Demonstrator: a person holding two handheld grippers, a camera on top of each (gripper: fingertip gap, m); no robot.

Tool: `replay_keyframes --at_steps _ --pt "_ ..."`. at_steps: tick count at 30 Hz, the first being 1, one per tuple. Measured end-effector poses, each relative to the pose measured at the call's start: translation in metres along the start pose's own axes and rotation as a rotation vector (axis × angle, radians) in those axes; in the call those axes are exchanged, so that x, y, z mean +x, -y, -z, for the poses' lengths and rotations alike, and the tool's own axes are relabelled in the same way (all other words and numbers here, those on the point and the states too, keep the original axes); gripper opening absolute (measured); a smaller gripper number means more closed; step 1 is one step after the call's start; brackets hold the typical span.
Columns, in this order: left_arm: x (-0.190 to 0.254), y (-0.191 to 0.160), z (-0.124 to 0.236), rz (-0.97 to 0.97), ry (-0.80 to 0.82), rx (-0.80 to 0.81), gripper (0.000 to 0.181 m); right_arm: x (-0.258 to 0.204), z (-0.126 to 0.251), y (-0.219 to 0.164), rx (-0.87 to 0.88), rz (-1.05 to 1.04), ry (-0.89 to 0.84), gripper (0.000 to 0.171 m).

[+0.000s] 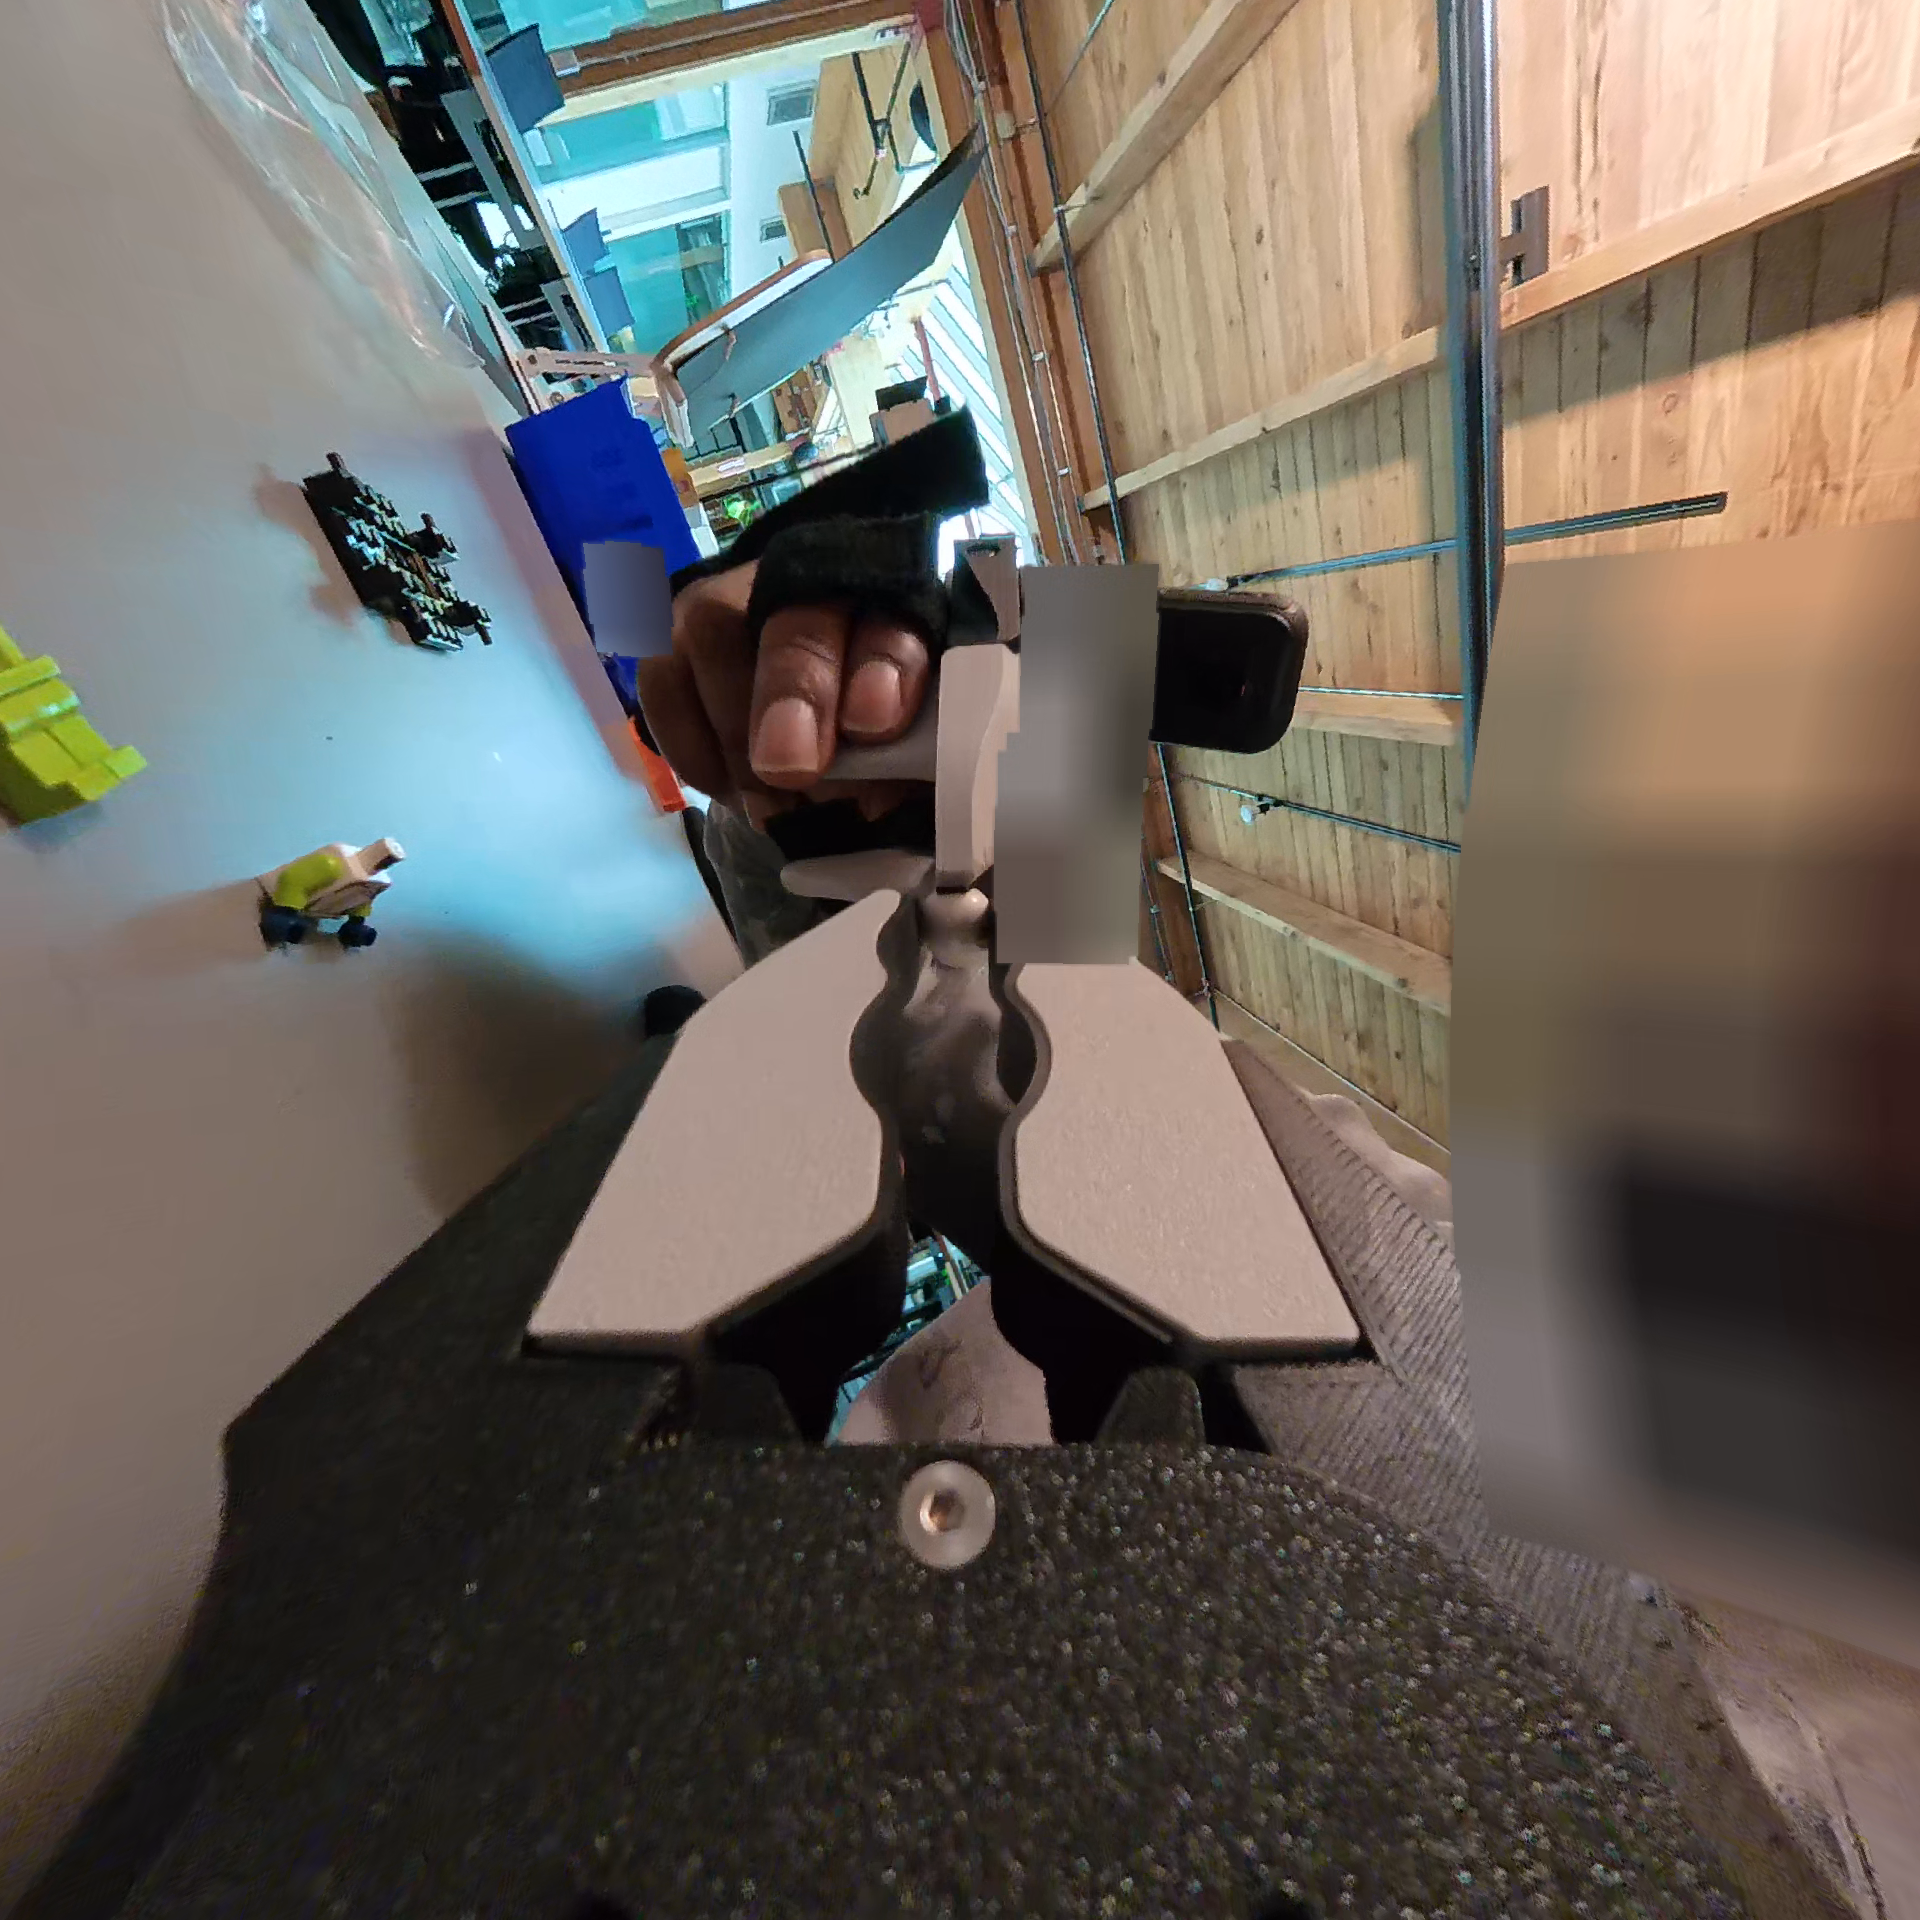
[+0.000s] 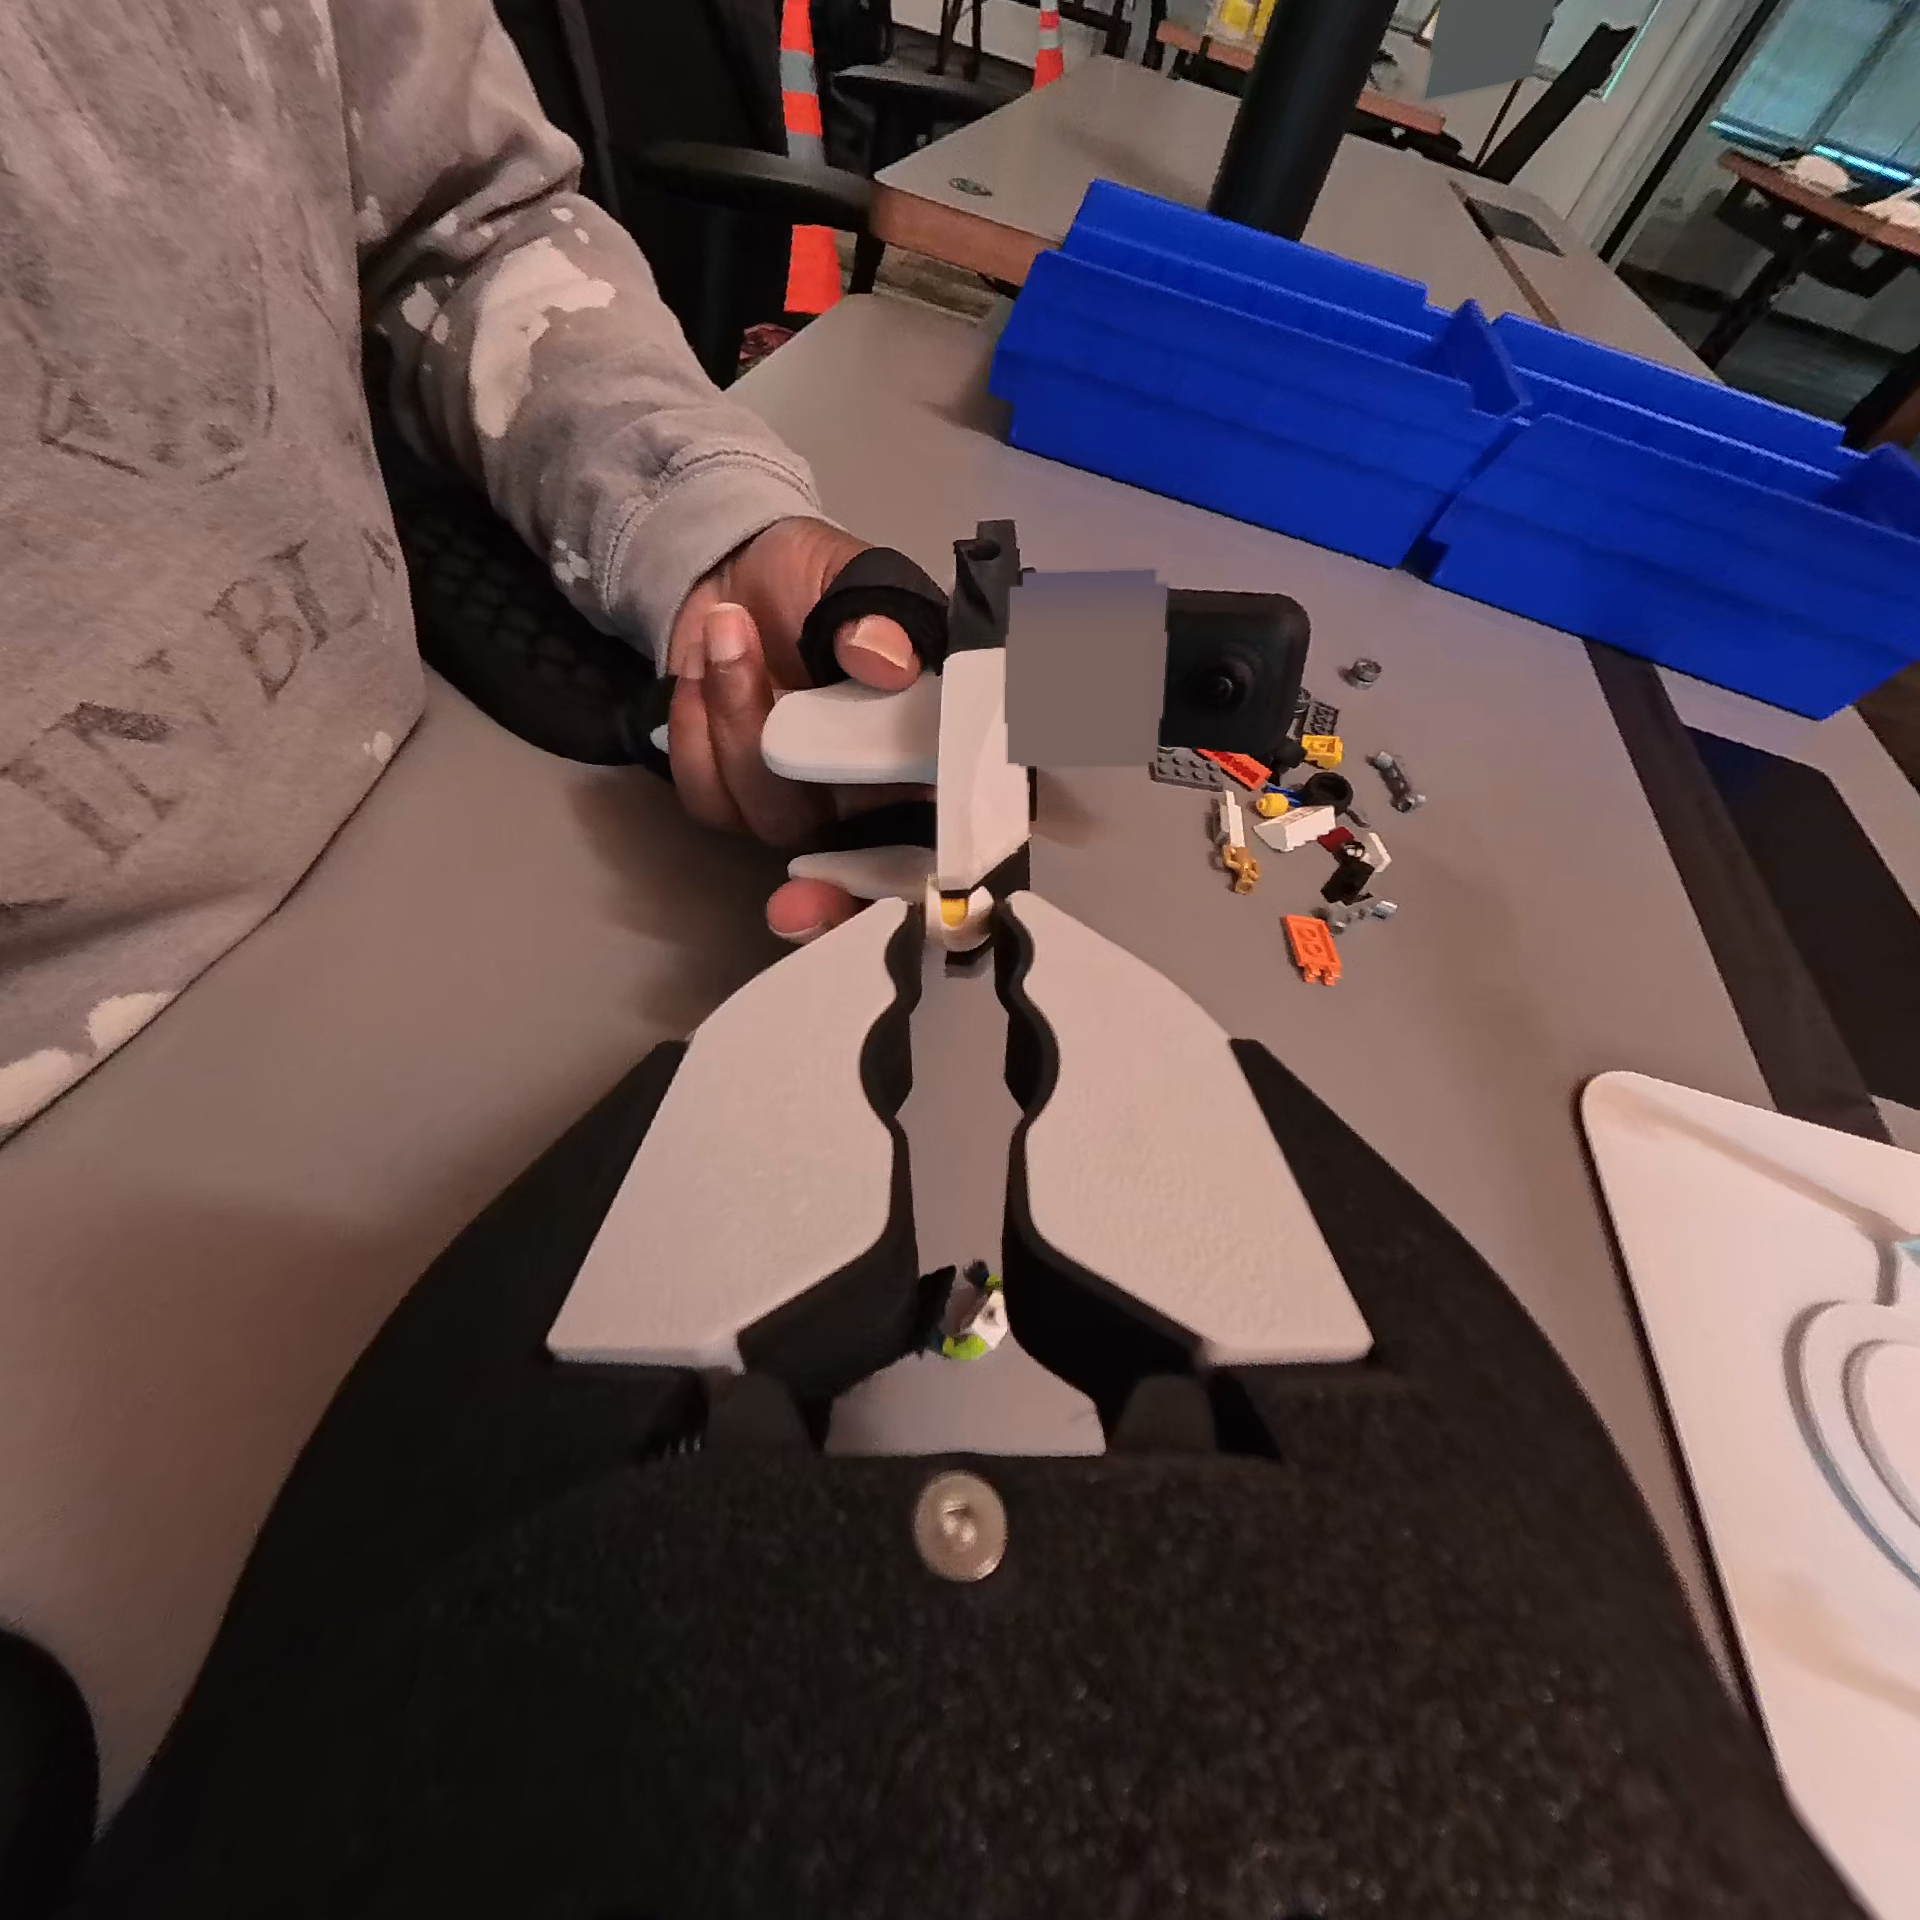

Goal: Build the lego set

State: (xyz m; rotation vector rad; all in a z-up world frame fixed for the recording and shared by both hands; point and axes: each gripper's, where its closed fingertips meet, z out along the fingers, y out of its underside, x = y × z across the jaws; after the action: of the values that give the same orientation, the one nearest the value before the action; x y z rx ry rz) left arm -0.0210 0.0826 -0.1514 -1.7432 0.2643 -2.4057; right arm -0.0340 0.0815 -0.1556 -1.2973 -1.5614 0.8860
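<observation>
A grey sweatshirt (image 2: pixel 208 520) at the far left bears faded printed lettering. Just right of it, the left hand (image 2: pixel 748 717) holds the left gripper (image 1: pixel 940 920) above the grey table (image 2: pixel 520 1039). It meets the right gripper (image 2: pixel 961 925) tip to tip. Both sets of fingers are drawn nearly together, and a small yellow-and-white minifigure piece (image 2: pixel 951 912) is pinched between the tips, lifted clear of the tabletop.

To the right lie a pile of loose bricks (image 2: pixel 1299 821), blue bins (image 2: pixel 1455 436) behind it, and a white tray (image 2: pixel 1714 1299) at the table's right edge. Bare table lies between pile and tray.

In the left wrist view a lime-green build (image 1: pixel 52 738), a small wheeled model (image 1: pixel 327 894) and a black plate (image 1: pixel 400 556) sit well apart on the table.
</observation>
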Motion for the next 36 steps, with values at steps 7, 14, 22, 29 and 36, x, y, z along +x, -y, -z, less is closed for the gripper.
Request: replay_keyframes --at_steps 7,14,22,29,36 --pt "0.003 0.032 0.020 -0.073 0.031 0.135 0.012 0.028 0.040 -0.009 -0.022 -0.155 -0.173 0.019" --pt "-0.004 0.052 0.039 -0.154 0.113 0.189 0.013 0.013 0.052 -0.086 -0.295 -0.306 -0.301 0.016" --pt "-0.007 0.048 0.038 -0.272 0.174 0.131 0.012 0.006 0.017 -0.113 -0.409 -0.421 -0.327 0.016" --pt "-0.009 0.044 0.036 -0.294 0.191 0.110 0.013 0.010 0.005 -0.116 -0.460 -0.444 -0.309 0.009" --pt "-0.011 0.039 0.033 -0.319 0.203 0.073 0.012 0.000 -0.001 -0.111 -0.524 -0.403 -0.200 0.008"
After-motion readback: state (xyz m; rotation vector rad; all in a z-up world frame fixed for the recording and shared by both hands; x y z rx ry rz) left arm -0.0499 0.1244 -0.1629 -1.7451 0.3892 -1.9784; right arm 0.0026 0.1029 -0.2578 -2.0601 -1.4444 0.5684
